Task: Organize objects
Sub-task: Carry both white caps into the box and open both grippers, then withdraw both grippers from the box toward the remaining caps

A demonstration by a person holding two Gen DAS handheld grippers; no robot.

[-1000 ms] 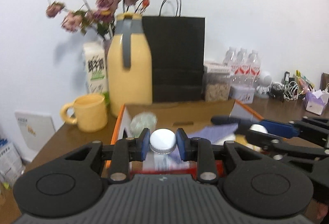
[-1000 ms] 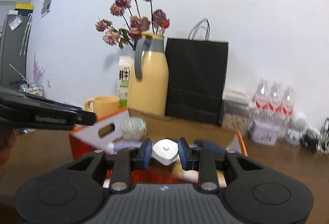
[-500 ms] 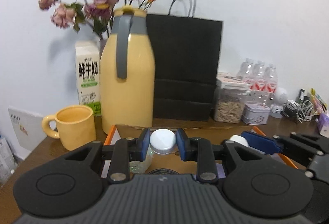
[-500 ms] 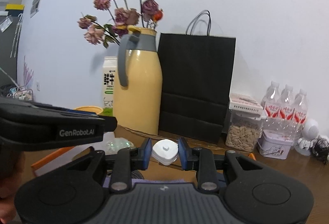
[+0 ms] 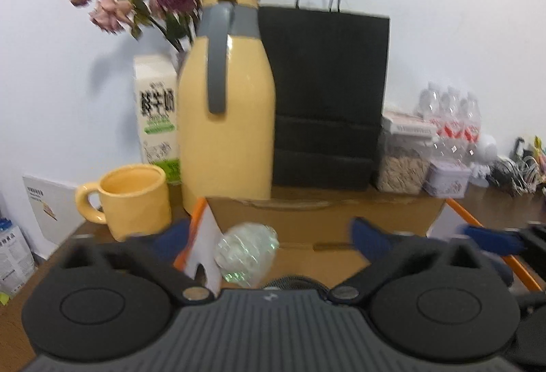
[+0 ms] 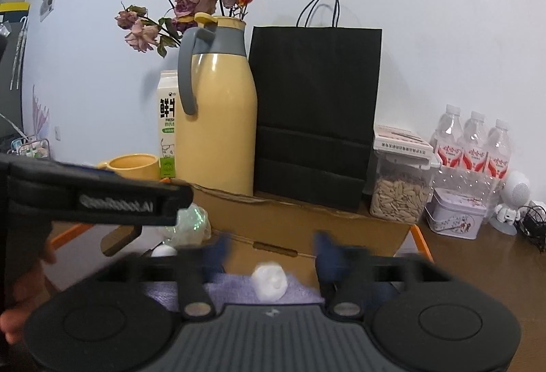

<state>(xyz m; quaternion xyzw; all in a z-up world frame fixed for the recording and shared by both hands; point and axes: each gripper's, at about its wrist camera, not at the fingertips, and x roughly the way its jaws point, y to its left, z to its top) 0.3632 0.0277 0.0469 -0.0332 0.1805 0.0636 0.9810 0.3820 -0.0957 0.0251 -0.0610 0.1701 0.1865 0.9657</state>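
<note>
right wrist view: right gripper (image 6: 269, 251) and left gripper (image 5: 266, 237) jaws opening, nothing between; small white bottle (image 6: 269, 281) inside cardboard box (image 6: 300, 222) near its front edge looks light, rigid, slippery; pinch its sides.

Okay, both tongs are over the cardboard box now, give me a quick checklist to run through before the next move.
1. Left tongs let go: ok, jaws opening, nothing between the pads.
2. Right tongs let go: ok, jaws opening, white cap sits clear of both pads.
3. White cap inside the box: ok, it lies low in the box on the purple cloth.
4. Left side's item landed in the box: cannot tell, only a clear crinkled bottle shows there.
5. Jug and mug upright behind the box: ok.
6. Tongs clear of each other: ok, apart, though close side by side.
</note>
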